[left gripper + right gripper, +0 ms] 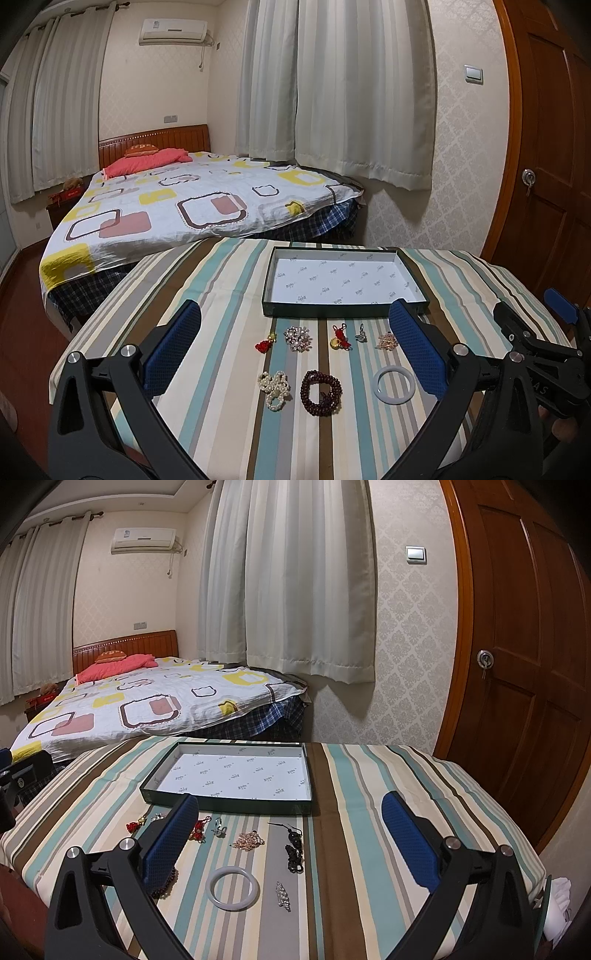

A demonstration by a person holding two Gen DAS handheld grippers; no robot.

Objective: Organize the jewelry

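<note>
Holding both grippers above the striped tablecloth point(229, 280), you are keeping each one spread wide with nothing between its blue pads. Your left gripper point(295, 332) is hovering over the near half of the table, and your right gripper point(291, 823) is doing the same a little further right; its black frame is showing at the right edge of the left view.

Sitting at the far side of the cloth is the tray point(343, 309), a shallow dark-walled box with a white printed lining, holding nothing.

The jewelry is lying in two loose rows just in front of the tray, every piece apart from the others. In the far row, from left, you are seeing a red tassel charm point(265, 343), a crystal cluster point(298, 338), a red-and-gold charm point(340, 339), a small silver charm point(361, 333) and a pinkish bead piece point(387, 340). In the near row are lying a pearl strand point(274, 390), a dark red bead bracelet point(320, 392) and a white bangle point(393, 384).

From the right view you are also getting a black cord piece point(294, 849) to the right of the pinkish beads, and a silver brooch point(283, 895) just beside the bangle. The left finger point(166, 843) of the right gripper is partly hiding the red bracelet there.

Beyond the table are standing a bed point(192, 206), curtains point(332, 92) and a wooden door point(524, 657).
</note>
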